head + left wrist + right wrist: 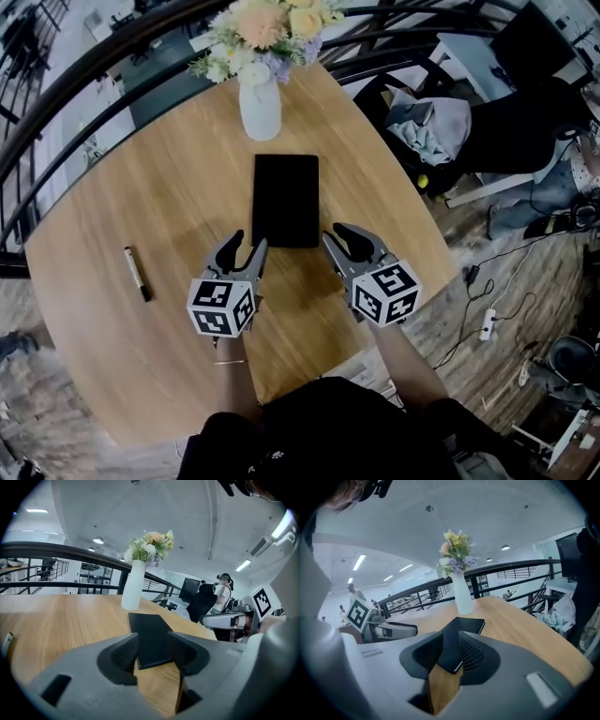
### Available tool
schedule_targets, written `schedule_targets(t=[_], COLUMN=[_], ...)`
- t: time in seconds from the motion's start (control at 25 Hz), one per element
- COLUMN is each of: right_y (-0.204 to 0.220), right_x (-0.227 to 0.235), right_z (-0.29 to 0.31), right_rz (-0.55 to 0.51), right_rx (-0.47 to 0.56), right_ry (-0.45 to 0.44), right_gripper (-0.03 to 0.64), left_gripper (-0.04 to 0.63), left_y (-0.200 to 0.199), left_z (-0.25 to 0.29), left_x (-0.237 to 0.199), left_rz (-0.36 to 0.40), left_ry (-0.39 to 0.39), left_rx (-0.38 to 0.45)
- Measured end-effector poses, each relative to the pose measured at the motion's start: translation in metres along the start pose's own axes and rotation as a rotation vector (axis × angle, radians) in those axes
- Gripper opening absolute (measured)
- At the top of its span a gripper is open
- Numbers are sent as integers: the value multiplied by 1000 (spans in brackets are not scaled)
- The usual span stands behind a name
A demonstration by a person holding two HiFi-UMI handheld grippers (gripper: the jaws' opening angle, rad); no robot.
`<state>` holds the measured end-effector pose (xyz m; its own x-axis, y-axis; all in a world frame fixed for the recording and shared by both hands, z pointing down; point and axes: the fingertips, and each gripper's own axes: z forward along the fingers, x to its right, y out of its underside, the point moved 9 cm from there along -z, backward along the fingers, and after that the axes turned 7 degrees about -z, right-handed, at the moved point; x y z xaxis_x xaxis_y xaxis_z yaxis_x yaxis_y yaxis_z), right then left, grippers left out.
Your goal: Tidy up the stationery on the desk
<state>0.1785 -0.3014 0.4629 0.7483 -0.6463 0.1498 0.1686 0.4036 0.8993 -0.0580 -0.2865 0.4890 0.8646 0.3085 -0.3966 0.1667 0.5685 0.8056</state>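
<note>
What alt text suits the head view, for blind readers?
Seen from above, a person's left tongs and right tongs, both open, point at the near end of a black notebook on a wooden table; a flower vase stands beyond, a pen lies left.

A white vase (260,111) of pale flowers (272,23) stands upright; behind it curves a dark railing (56,550); off right, on the wooden floor (441,319), lies a white power strip (487,324).
</note>
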Motion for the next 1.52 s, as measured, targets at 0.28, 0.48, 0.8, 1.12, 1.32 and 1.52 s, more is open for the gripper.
schedule_targets(t=[0.28,0.48,0.8,1.12,1.32,1.52], right_y=[12,25,37,46,47,47], right_x=[8,12,16,15,15,13], right_z=[31,45,62,70,73,73], right_rz=[-28,-34,-33,-32,-14,1], right_rx=[-105,-188,-264,-343,-348,-337], right_ry=[3,8,-14,-32,-54,-54], right_gripper=[145,192,223,251,220,212], left_gripper=[216,229,267,272,273,273], left_y=[10,13,24,32,31,30], left_z=[23,31,40,47,50,48], left_x=[-8,-9,-12,-9,-10,-11], left_rz=[-29,-26,-24,-8,-6,-22], left_ry=[-2,-17,-28,-19,-14,7], left_rx=[-78,-110,-186,-250,-265,-268])
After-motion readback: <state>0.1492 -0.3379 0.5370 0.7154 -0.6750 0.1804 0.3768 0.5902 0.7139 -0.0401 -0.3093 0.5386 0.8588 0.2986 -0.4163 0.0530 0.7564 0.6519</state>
